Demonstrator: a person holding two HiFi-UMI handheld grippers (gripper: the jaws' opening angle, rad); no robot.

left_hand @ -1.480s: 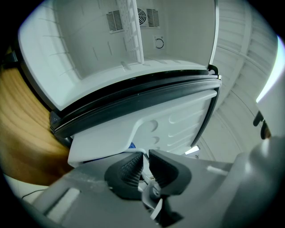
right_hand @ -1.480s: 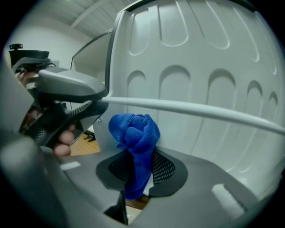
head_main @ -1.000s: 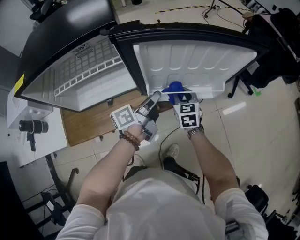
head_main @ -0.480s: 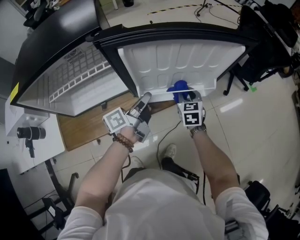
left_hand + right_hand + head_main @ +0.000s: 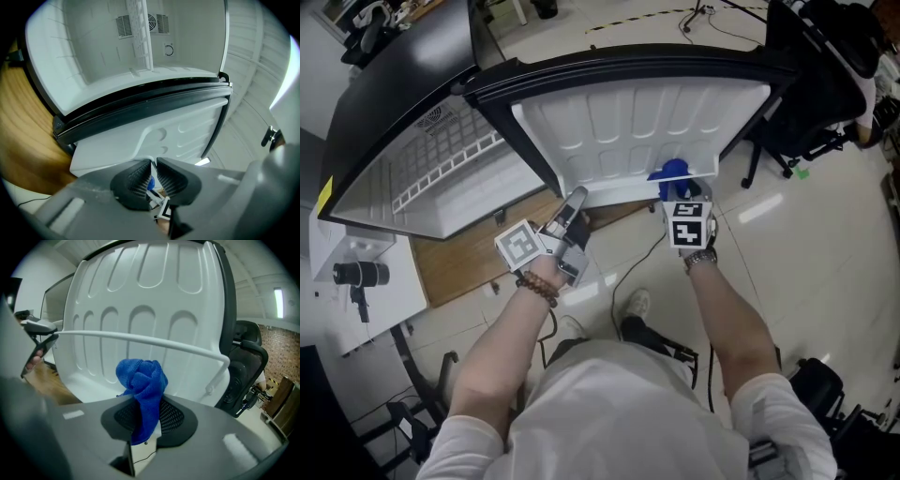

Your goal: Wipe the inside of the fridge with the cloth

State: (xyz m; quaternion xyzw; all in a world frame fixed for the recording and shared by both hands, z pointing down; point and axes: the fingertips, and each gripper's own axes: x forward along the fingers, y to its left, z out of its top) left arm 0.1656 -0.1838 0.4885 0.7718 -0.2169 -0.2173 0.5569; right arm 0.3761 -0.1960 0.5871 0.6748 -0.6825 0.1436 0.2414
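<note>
Pale floor tiles (image 5: 825, 244) surround the open fridge (image 5: 422, 112). The right gripper (image 5: 143, 414) clamps the blue cloth (image 5: 140, 378), which bunches above its jaws, just short of the door liner (image 5: 154, 268) and rail (image 5: 178, 347) ahead. The left gripper (image 5: 153, 176) has its jaws nearly together and empty.

A: How's the left grey two-jaw gripper (image 5: 153, 161)?
B: Held level on an outstretched bare forearm (image 5: 502, 337), fingers nearly together, nothing between them.
A: And the right gripper (image 5: 149, 404)?
B: Tilted downward, fingers clamped on a bunched blue cloth (image 5: 140, 378).
</note>
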